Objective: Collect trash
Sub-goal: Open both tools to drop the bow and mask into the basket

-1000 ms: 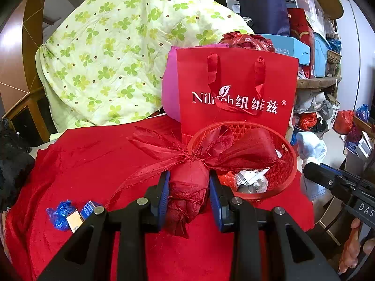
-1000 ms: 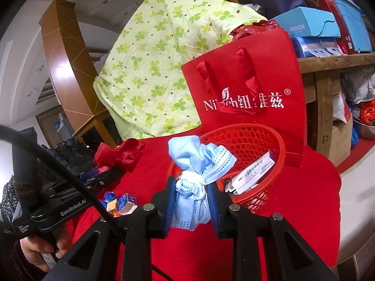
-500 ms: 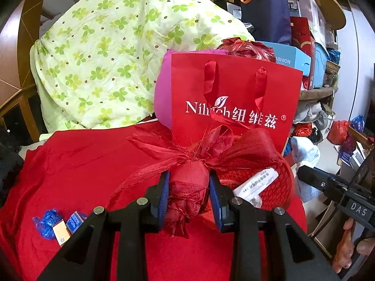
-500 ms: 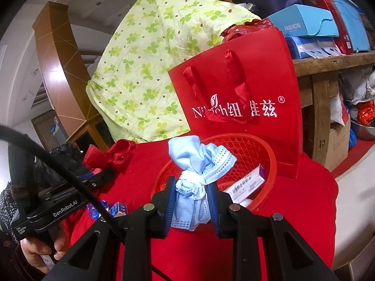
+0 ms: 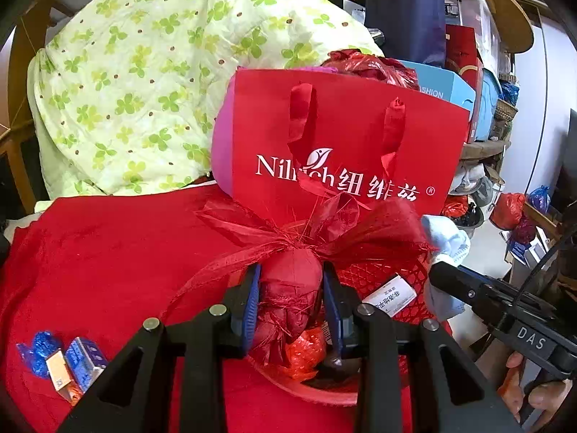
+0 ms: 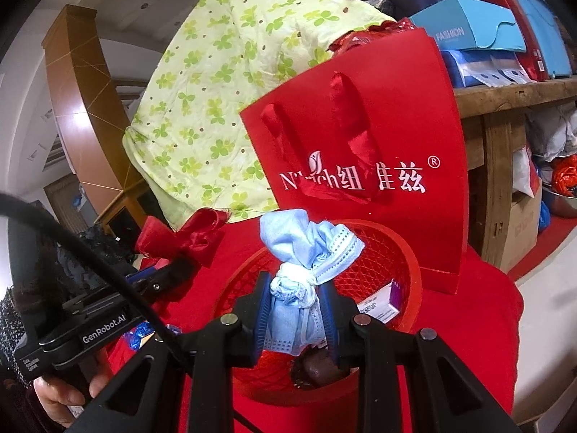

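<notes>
Fingers (image 5: 252, 299) of the left gripper (image 5: 290, 303) are clenched on a red ribbon bundle (image 5: 292, 288) in the left wrist view, its frayed loops spreading out above the blue pads. The bundle hangs over the near rim of a red mesh basket (image 5: 382, 274), which sits on a table covered by a red cloth (image 5: 108, 252). Inside the basket lie a white labelled box (image 5: 389, 294), a crumpled orange-red wrapper (image 5: 306, 350) and a dark round lump (image 5: 333, 361). Behind the basket a red paper bag (image 5: 342, 144) with white lettering stands upright, and a green-flowered quilt (image 5: 144, 83) is piled behind it. Toward the table's near left corner rest blue foil wrappers (image 5: 39, 350) and small blue cartons (image 5: 84, 361). At the right, the other gripper comes in holding a pale blue wad beside the basket's right rim.

From the right wrist view, the right gripper (image 6: 297, 310) has its fingers (image 6: 261, 306) squeezed on a knotted blue face mask (image 6: 299, 270), held above the basket (image 6: 396, 252) interior. Below it sit the dark lump (image 6: 319, 364) and the box (image 6: 382, 301), which lies against the basket's right wall. The paper bag (image 6: 378, 126) stands just behind the basket. At the left, the left gripper (image 6: 169, 270) carries the ribbon bundle (image 6: 194, 231) beside the basket's left rim, with a hand (image 6: 61, 400) gripping its handle.
</notes>
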A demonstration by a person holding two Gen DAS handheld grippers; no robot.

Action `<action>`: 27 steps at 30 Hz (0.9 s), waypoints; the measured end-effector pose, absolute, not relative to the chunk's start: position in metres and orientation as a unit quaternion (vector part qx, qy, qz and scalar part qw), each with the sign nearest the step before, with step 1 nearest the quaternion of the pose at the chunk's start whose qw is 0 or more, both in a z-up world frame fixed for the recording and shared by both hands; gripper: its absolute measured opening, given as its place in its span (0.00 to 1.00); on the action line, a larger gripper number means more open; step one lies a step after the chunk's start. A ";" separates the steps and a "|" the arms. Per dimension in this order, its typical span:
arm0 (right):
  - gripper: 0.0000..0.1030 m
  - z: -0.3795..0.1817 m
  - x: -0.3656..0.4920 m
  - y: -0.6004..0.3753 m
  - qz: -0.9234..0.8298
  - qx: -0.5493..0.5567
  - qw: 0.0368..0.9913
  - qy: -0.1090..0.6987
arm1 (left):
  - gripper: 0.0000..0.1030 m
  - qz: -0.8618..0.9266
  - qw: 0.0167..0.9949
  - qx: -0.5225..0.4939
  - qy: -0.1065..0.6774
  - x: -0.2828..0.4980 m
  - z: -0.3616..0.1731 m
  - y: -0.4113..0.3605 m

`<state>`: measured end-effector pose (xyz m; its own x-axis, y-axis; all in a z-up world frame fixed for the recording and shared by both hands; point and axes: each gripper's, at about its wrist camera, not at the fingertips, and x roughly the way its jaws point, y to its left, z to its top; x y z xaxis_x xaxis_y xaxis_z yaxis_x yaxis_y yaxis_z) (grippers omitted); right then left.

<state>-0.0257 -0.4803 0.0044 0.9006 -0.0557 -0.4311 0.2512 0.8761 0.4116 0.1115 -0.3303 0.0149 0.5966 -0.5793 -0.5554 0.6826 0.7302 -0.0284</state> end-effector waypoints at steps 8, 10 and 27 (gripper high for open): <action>0.28 -0.006 -0.009 -0.497 -0.084 0.246 0.943 0.207 | 0.40 -0.378 0.877 0.093 0.282 0.120 0.005 -0.344; 0.35 -0.010 -0.005 -0.500 -0.085 0.249 0.942 0.209 | 0.55 -0.386 0.872 0.092 0.286 0.120 0.003 -0.345; 0.72 0.002 -0.035 -0.468 -0.088 0.245 0.948 0.182 | 0.65 -0.343 0.897 0.102 0.259 0.100 0.016 -0.285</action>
